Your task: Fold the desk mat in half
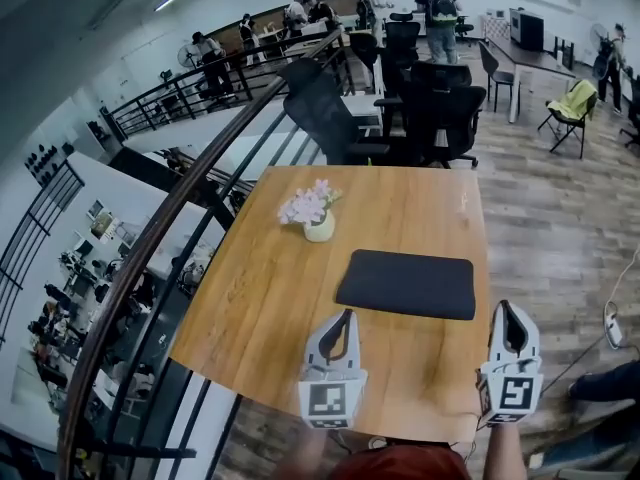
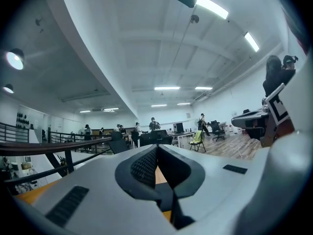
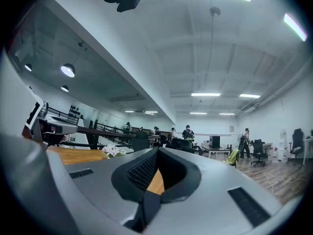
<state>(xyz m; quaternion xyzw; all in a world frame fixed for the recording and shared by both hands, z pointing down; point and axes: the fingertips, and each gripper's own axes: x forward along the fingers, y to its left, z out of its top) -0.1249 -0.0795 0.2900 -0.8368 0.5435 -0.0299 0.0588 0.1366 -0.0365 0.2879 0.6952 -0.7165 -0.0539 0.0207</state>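
Observation:
A dark desk mat (image 1: 407, 284) lies flat on the wooden table (image 1: 250, 308), right of centre, as a compact rectangle. My left gripper (image 1: 348, 314) hovers just short of the mat's near left corner. It is shut and holds nothing. Near the table's right front corner my right gripper (image 1: 503, 308) hangs just off the mat's near right corner, also shut and empty. In the left gripper view the jaws of the left gripper (image 2: 156, 153) meet, with only table wood showing behind them. The right gripper view shows the right gripper (image 3: 157, 155) the same way. The mat does not show in either gripper view.
A small vase of pale flowers (image 1: 317, 213) stands on the table beyond the mat's left end, and the flowers (image 3: 111, 151) also show in the right gripper view. A railing (image 1: 170, 228) runs along the table's left side. Black office chairs (image 1: 430, 108) stand behind the far edge.

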